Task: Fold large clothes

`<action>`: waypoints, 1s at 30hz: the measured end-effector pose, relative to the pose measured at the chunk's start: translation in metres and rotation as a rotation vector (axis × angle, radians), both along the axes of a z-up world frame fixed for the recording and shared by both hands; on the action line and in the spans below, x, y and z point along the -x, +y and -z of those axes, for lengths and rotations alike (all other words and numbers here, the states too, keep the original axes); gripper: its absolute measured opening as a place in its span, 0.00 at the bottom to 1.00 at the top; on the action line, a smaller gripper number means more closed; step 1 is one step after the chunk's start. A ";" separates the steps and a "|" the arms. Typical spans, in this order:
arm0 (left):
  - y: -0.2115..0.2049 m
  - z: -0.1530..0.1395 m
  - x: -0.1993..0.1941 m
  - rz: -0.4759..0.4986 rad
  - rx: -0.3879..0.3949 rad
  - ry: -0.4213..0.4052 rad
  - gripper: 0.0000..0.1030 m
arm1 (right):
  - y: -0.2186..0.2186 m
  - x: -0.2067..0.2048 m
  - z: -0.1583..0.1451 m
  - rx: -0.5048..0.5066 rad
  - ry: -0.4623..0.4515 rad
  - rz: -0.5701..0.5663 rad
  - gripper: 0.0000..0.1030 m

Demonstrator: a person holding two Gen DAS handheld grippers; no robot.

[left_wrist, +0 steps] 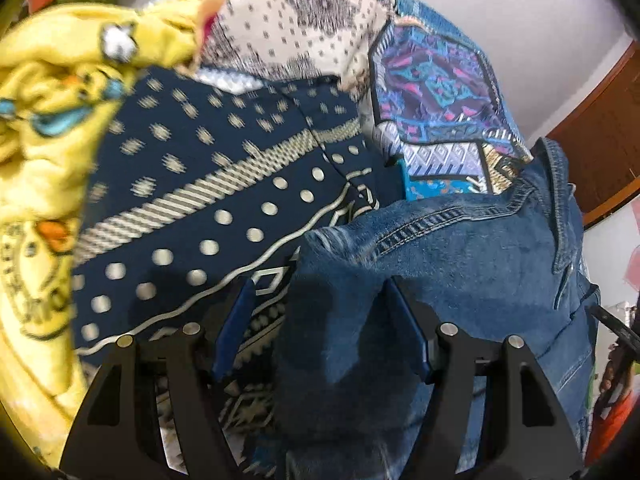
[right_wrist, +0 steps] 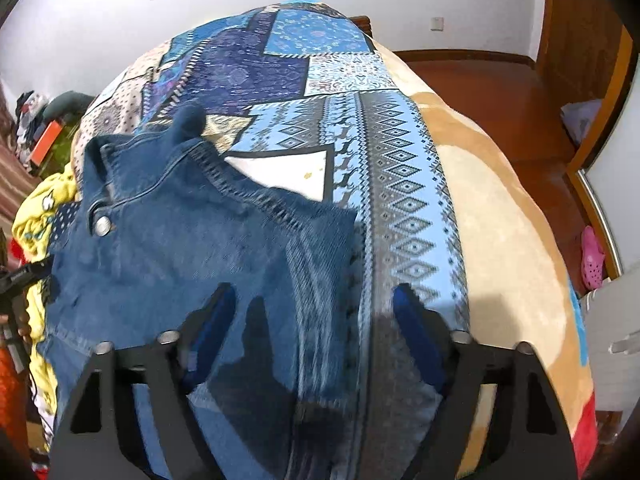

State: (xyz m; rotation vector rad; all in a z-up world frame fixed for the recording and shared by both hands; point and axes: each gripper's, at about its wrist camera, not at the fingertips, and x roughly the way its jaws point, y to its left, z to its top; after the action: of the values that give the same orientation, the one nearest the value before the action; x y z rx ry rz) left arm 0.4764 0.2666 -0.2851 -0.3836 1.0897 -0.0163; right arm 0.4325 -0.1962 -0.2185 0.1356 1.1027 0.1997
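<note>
A blue denim jacket (left_wrist: 460, 248) lies spread on a patterned bedspread, its collar toward the far end. In the left wrist view my left gripper (left_wrist: 319, 282) hangs open just over the jacket's near left edge. A fold of denim runs up between the blue pads, and the left pad stands clear of the cloth. The right wrist view shows the same jacket (right_wrist: 180, 232) with its metal button (right_wrist: 103, 225). My right gripper (right_wrist: 313, 288) is open above the jacket's right edge, straddling denim and bedspread, and its pads do not press on the cloth.
A navy dotted cloth (left_wrist: 200, 184) and a crumpled yellow garment (left_wrist: 48, 160) lie left of the jacket. The blue patchwork bedspread (right_wrist: 340, 140) covers the bed over a beige blanket (right_wrist: 500, 220). Wooden floor (right_wrist: 500, 92) and a pink shoe (right_wrist: 592, 256) lie to the right.
</note>
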 end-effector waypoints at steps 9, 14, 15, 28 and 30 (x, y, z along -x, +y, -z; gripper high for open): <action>-0.011 -0.019 0.000 -0.021 -0.026 -0.101 0.11 | 0.019 -0.028 -0.009 0.113 -0.033 -0.041 0.15; -0.007 -0.050 0.003 -0.060 -0.103 -0.160 0.10 | 0.036 -0.050 -0.038 0.155 -0.118 -0.077 0.14; -0.004 -0.055 0.001 -0.078 -0.128 -0.161 0.10 | 0.040 -0.054 -0.040 0.163 -0.128 -0.080 0.14; -0.005 -0.018 -0.023 -0.105 -0.288 -0.017 0.20 | 0.070 -0.083 0.000 0.301 -0.098 -0.105 0.21; -0.009 -0.019 -0.019 -0.105 -0.314 -0.006 0.26 | 0.072 -0.078 0.005 0.337 -0.056 -0.126 0.34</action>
State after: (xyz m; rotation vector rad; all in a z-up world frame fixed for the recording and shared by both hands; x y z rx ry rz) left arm 0.4959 0.2576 -0.2659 -0.1576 1.0447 0.2442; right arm 0.5106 -0.1241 -0.2233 -0.2401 1.0744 0.1270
